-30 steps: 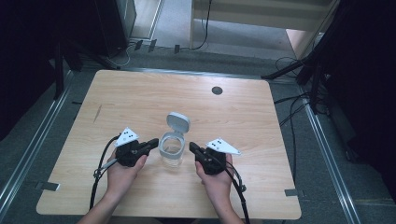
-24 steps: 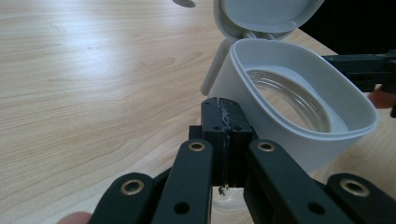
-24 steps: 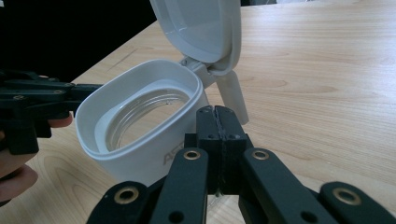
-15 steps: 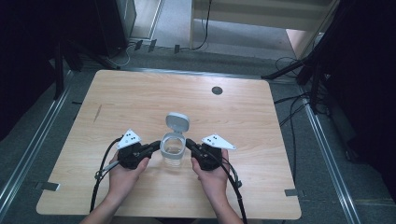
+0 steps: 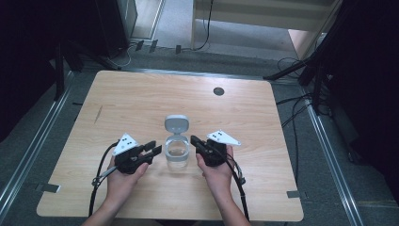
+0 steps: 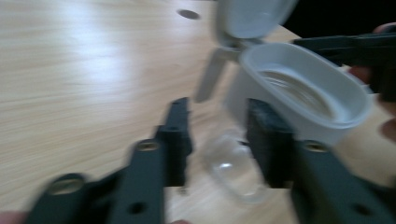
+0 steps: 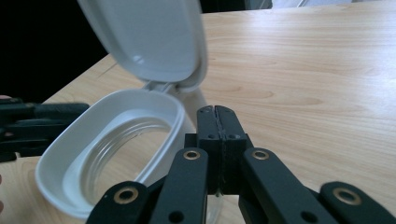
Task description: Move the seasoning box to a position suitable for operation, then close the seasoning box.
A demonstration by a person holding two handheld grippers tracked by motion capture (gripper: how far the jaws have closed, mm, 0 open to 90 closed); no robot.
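One clear jar (image 5: 177,151) stands upright near the front middle of the table (image 5: 141,99), between our two hands, with a white collar round its mouth and a hinged white lid (image 5: 176,124) flipped open toward the far edge. We judge it light and apparently empty, stiff in the wall but smooth and slippery, so a pinch on the bare curved body could skid or tip it; the collar's rim looks the surer hold, or the body low down. Its long axis runs straight up, mouth to the ceiling, and the lid stands up and back from the hinge on the far side.

In the left gripper view the left hand-held gripper (image 6: 217,137) has its jaws apart, aimed at the jar (image 6: 243,163) just below the collar, with the wall showing between them; whether either touches we cannot tell. In the right gripper view the right hand-held gripper (image 7: 217,133) has its jaws pressed together on nothing, its tip just beside the collar (image 7: 112,149).
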